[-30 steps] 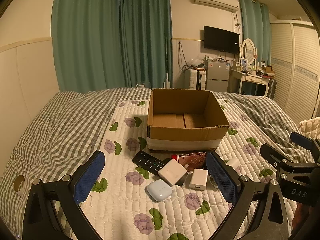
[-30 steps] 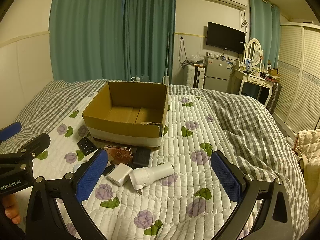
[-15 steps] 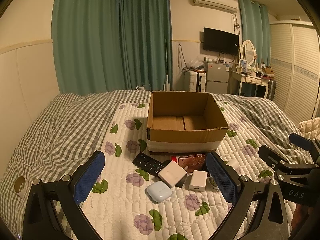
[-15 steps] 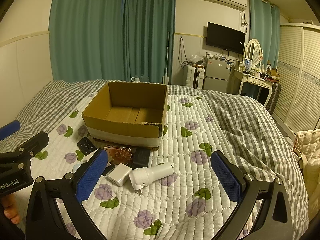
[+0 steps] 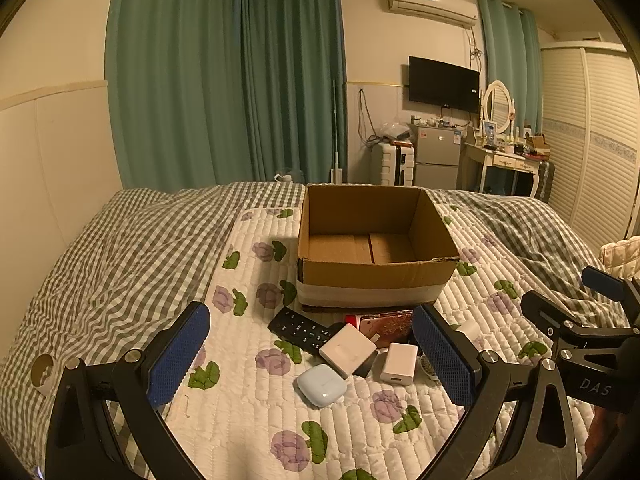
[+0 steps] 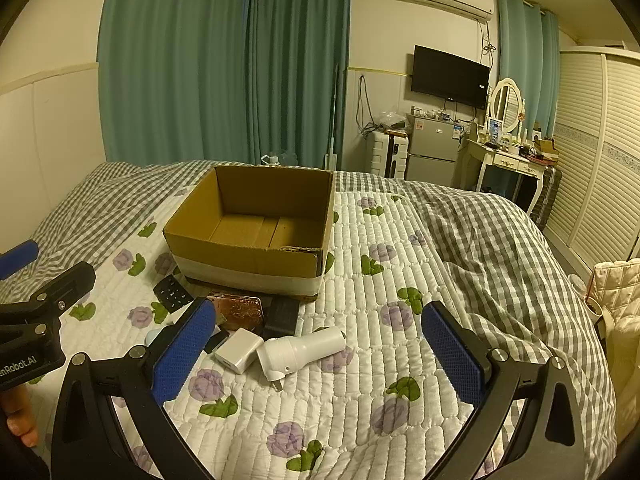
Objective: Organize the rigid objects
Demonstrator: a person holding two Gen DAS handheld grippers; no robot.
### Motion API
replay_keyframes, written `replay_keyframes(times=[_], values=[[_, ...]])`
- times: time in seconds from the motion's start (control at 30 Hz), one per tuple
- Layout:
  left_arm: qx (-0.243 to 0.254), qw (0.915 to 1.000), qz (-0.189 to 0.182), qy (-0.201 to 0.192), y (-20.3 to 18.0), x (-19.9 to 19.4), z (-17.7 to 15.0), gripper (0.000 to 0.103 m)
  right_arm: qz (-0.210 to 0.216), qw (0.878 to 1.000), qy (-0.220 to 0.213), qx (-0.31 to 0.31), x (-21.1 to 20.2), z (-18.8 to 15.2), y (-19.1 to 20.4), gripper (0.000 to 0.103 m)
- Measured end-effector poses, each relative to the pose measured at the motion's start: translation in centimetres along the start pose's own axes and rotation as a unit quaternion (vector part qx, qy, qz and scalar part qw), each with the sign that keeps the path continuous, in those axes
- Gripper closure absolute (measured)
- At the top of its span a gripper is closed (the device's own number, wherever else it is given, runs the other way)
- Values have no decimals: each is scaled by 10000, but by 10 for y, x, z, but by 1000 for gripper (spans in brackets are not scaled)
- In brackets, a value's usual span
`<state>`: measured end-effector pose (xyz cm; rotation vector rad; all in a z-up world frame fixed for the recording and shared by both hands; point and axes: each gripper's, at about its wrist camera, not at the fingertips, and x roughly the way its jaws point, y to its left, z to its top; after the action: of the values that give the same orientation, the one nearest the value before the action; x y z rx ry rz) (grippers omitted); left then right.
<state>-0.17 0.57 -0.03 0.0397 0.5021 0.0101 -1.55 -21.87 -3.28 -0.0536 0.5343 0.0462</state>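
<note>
- Our left gripper (image 5: 312, 360) hangs spread wide and holds nothing.
- Ahead of it and left of centre lies the remote (image 5: 301, 330); nearest between its fingers sits the blue case (image 5: 321, 385), with two white chargers (image 5: 347, 350) just beyond.
- Farther ahead stands the box (image 5: 376, 276), with nothing in it that we can see.
- Our right gripper (image 6: 314, 352) is spread and empty too, the white plug (image 6: 300, 350) just ahead between its fingers.
- We judge nothing sorted yet; every item is left to pack.
</note>
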Motion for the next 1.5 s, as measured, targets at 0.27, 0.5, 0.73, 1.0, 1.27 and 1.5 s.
replay_keyframes(times=[0.27, 0.5, 0.73, 1.0, 1.27, 1.5], values=[[13, 10000, 9, -2, 0, 0, 2, 0, -2, 10000, 3, -9, 1, 1, 0, 0], [26, 10000, 18, -18, 0, 0, 3, 0, -2, 10000, 13, -34, 2, 4, 2, 0], [69, 10000, -31, -38, 0, -2, 7, 0, 4, 9999, 35, -116, 1, 7, 6, 0], [169, 9997, -153, 54, -4, 6, 15, 0, -16, 9986, 210, -475, 6, 15, 6, 0], [198, 9911, 66, 1314, -6, 84, -19, 1, 67, 9956, 769, -530, 58, 11, -3, 0], [304, 9690, 250, 2439, -13, 146, -73, 23, 339, 9907, 1279, -317, 102, -11, -9, 0]])
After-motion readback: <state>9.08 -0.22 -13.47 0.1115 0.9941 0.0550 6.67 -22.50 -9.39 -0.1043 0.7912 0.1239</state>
